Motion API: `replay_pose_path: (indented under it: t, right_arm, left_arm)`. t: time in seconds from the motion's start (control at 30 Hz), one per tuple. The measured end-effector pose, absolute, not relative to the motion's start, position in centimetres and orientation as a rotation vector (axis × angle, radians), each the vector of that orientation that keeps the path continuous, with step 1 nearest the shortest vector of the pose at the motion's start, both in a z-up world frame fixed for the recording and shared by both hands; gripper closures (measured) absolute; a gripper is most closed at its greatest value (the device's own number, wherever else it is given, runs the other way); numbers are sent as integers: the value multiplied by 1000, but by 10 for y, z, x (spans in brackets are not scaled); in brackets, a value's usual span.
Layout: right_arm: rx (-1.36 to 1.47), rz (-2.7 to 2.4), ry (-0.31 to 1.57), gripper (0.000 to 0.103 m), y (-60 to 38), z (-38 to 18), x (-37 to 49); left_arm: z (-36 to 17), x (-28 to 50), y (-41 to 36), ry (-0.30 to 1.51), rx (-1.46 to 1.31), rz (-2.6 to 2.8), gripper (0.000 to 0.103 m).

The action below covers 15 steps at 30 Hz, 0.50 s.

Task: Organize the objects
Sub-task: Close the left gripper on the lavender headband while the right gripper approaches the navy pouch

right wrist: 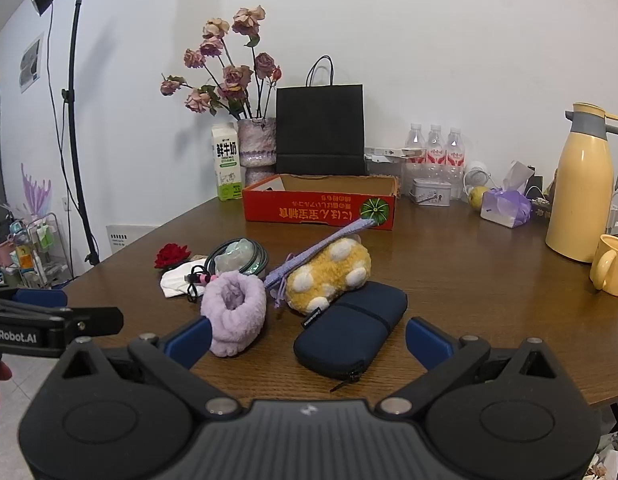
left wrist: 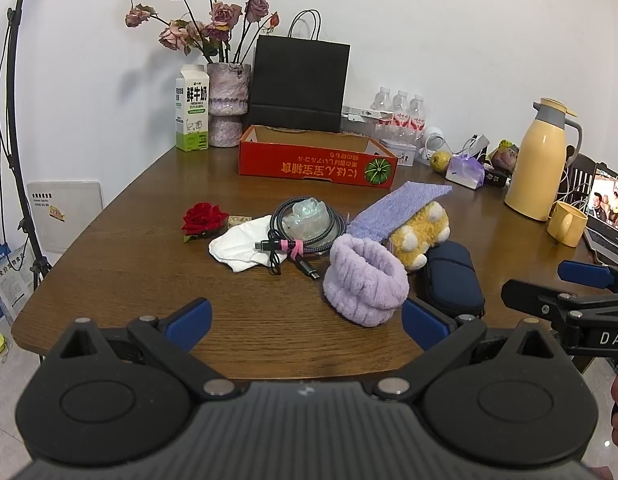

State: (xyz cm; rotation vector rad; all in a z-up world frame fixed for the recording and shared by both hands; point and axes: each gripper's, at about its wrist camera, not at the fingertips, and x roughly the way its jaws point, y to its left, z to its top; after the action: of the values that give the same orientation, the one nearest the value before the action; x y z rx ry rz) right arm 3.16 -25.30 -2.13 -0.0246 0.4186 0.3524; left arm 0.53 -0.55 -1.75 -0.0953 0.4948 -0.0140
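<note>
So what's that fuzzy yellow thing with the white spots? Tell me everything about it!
It looks like a plush pouch or soft toy; I can't tell which. It is fluffy yellow fabric with round white patches, lying on its side on the wooden table. A purple knitted strip rests across its top. The navy zip case lies right against its near side, and the lilac fluffy headband sits just to its left. Neither tool touches it.

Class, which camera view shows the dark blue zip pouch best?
The right wrist view: the dark blue pouch lies whole and near, zip pull showing. In the left wrist view, the pouch sits partly behind the lilac headband and a gripper finger.
</note>
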Motion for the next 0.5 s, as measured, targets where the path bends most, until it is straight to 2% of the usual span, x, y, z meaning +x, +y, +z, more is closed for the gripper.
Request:
replay_pose_path:
  t: [0.5]
  right_arm:
    - [-52, 326, 451, 0, -256, -37, 49]
  left_arm:
    - [-32, 29, -19, 522, -81, -50, 0]
